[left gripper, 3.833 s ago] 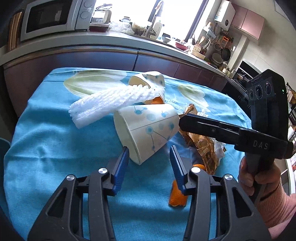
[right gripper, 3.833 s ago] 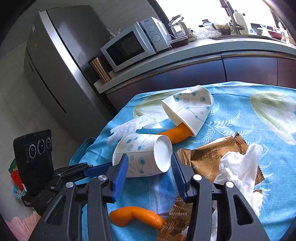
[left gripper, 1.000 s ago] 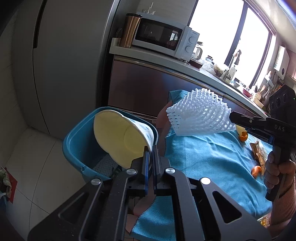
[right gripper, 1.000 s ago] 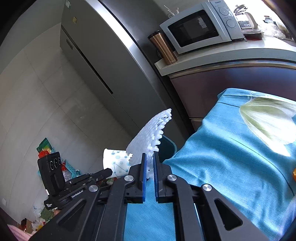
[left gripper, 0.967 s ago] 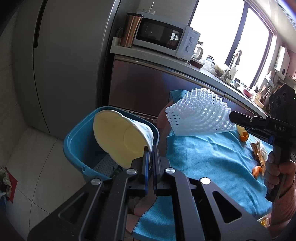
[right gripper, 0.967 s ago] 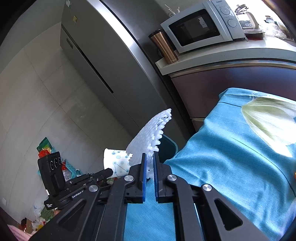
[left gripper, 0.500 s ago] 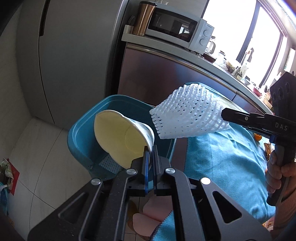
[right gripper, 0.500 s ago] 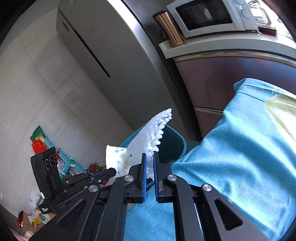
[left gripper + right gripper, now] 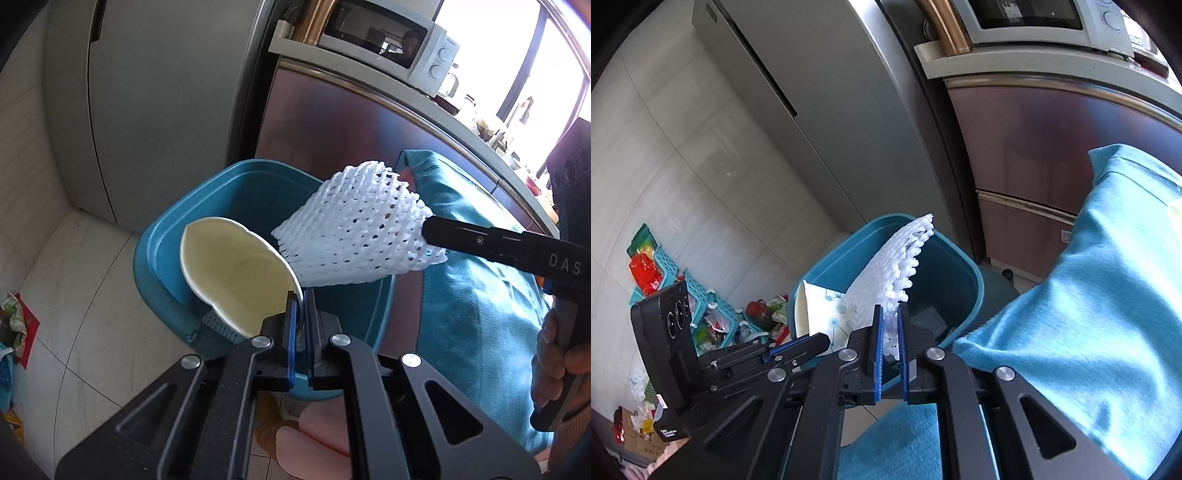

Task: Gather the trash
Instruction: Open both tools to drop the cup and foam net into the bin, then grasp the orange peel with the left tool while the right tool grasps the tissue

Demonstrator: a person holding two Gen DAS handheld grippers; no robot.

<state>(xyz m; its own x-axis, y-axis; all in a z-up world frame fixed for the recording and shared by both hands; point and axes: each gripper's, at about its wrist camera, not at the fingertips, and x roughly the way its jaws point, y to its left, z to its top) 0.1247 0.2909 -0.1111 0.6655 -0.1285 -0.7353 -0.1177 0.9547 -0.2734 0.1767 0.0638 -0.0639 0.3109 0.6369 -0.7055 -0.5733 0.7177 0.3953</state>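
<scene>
Both of your grippers have swung off the table and now hang over the teal trash bin [image 9: 173, 236], which fills far more of each view than a second ago. Your left gripper [image 9: 300, 306] is clamped narrow on the rim of the paper cup [image 9: 236, 273], whose mouth faces the camera, tilted toward ten o'clock above the bin's opening. Your right gripper [image 9: 890, 332] pinches the white foam fruit net [image 9: 897, 266] by its lower edge; the net stands up toward twelve o'clock, over the bin [image 9: 956, 266]. In the left wrist view the net [image 9: 362, 232] sits at two o'clock of the cup, just beside it, with your right hand [image 9: 557, 362] at four o'clock on the handle. At three o'clock the blue tablecloth [image 9: 1089, 295] drapes over the table edge, beside the bin.
</scene>
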